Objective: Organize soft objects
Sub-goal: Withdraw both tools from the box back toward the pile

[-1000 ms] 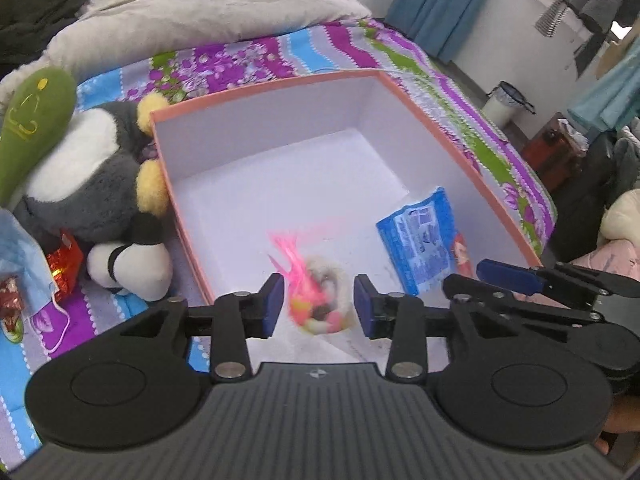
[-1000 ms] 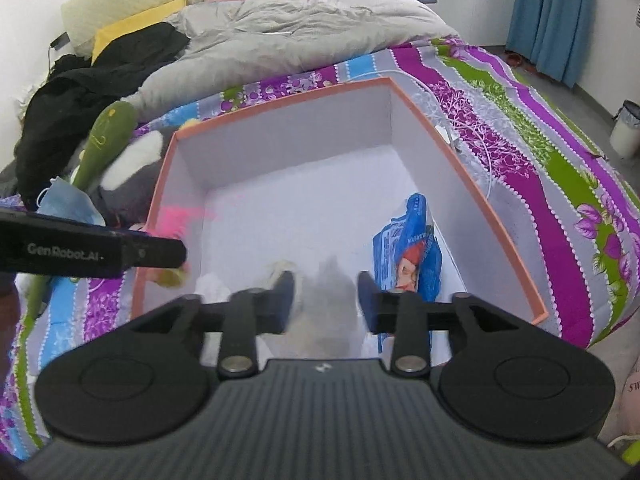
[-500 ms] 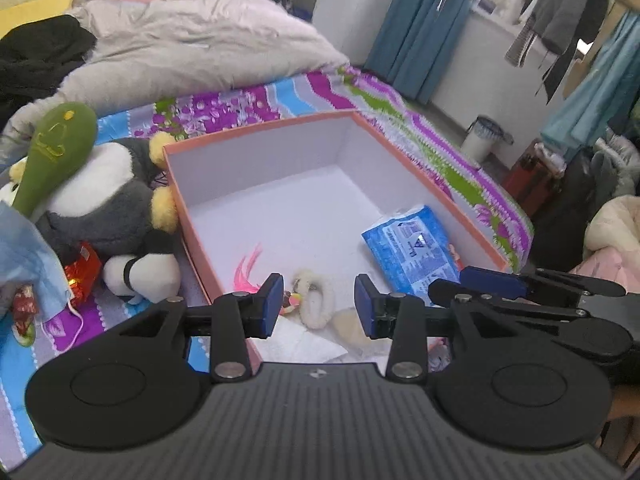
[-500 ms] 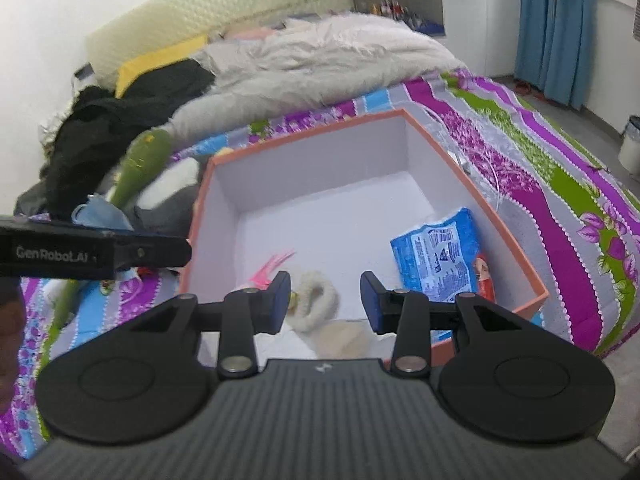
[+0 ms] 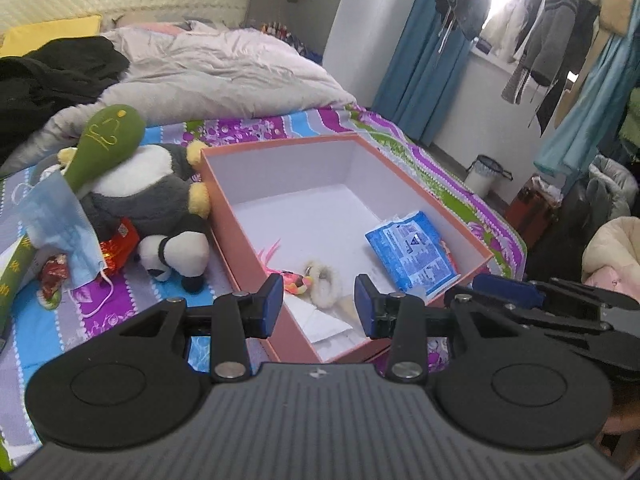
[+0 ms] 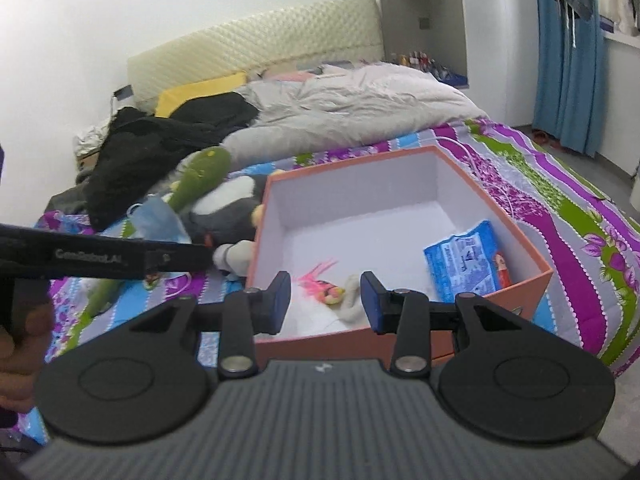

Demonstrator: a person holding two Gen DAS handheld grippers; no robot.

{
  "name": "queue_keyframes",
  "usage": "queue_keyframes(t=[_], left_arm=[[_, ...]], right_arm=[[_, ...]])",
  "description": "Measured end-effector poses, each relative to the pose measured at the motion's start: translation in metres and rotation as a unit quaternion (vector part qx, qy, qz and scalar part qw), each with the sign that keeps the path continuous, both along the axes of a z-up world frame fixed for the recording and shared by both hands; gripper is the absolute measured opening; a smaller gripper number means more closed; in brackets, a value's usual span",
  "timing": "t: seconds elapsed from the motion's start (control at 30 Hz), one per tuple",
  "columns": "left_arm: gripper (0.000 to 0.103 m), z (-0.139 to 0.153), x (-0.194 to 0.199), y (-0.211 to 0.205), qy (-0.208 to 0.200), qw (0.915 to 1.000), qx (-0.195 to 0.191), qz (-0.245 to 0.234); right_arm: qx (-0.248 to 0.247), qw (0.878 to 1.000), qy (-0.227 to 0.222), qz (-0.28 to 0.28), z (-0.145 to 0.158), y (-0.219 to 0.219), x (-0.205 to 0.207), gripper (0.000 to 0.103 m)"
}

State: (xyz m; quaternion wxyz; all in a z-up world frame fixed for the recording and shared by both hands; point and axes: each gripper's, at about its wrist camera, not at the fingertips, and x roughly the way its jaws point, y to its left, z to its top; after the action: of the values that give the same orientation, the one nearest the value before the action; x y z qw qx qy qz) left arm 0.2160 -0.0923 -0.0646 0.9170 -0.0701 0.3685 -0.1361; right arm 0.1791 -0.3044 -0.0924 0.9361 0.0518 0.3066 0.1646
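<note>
Above the near edge of the bed, the left tool [image 5: 319,300] hangs with its jaws wide and nothing between them; the right tool [image 6: 325,301] hangs just beside it, also spread wide and empty. Straight ahead of both sits the orange box [image 5: 420,190] with white inner walls, resting on the striped bedspread [image 6: 568,216]. On its floor, near the front wall, lie a pink feathered toy [image 5: 289,276] and a white fluffy ring [image 5: 326,286], touching or nearly so, with a blue packet [image 5: 412,252] well apart at the right side. Left of the box, against its outer wall, lies a grey and white plush toy [image 5: 148,196], a green plush [image 5: 106,136] leaning on it and a blue face mask [image 5: 60,224] beside
</note>
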Motion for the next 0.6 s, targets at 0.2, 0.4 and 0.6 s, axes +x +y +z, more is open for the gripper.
queue_keyframes(t=[0.2,0.4,0.6], left_arm=[[0.045,0.009,-0.036,0.012,-0.029,0.9994,0.004,0.019],[0.045,0.011,-0.071,0.022,-0.039,0.9986,-0.002,0.037],[0.045,0.002,-0.1,0.027,-0.033,0.9985,0.005,0.043]], right_arm=[[0.013,1.0,-0.015,0.006,0.004,0.008,-0.023,0.042],[0.012,1.0,-0.024,0.017,0.003,0.021,-0.046,0.042],[0.01,0.999,-0.024,0.031,0.002,0.033,-0.065,0.042]])
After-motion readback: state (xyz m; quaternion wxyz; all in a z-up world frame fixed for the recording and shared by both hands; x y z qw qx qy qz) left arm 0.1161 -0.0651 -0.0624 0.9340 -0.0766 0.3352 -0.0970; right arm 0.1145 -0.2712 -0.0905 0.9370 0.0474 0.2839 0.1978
